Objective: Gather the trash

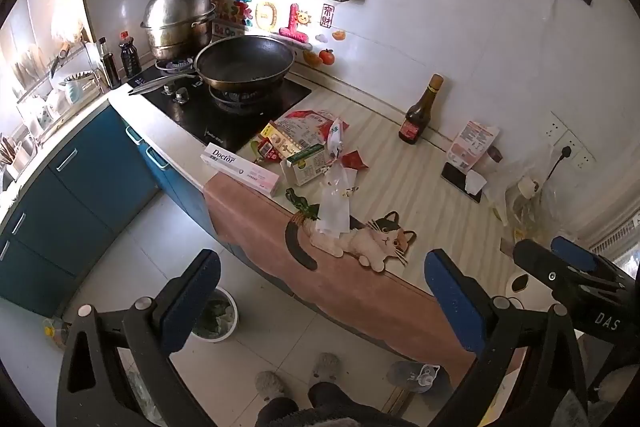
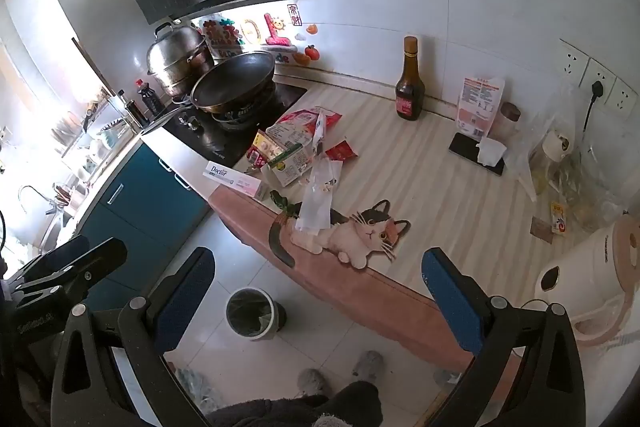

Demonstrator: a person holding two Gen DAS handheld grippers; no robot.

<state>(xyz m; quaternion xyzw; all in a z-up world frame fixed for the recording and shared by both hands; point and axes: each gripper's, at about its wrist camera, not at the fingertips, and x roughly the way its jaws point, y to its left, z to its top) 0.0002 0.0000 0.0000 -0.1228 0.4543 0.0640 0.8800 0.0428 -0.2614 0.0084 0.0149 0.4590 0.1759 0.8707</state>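
the counter (image 1: 400, 163) runs from the stove (image 1: 224, 107) toward the camera, its near edge draped in a pink cloth with a cat print (image 1: 376, 239). both grippers hang off that near edge, above the floor and well apart from the counter top, pointing slightly down at it. the left gripper (image 1: 320, 303) has its jaws spread wide and grips nothing; the right gripper (image 2: 316, 299) is just as wide and bare. on the floor below the counter edge stands the bin (image 2: 251, 313), lined with a dark bag. the trash (image 1: 308, 147) lies on the counter between the stove and the cat print: a red packet, a green carton, a white box (image 1: 240, 169) at the edge, and a clear wrapper (image 1: 334, 203) touching the cat print. a dark bottle (image 1: 418, 115) stands at the back wall.
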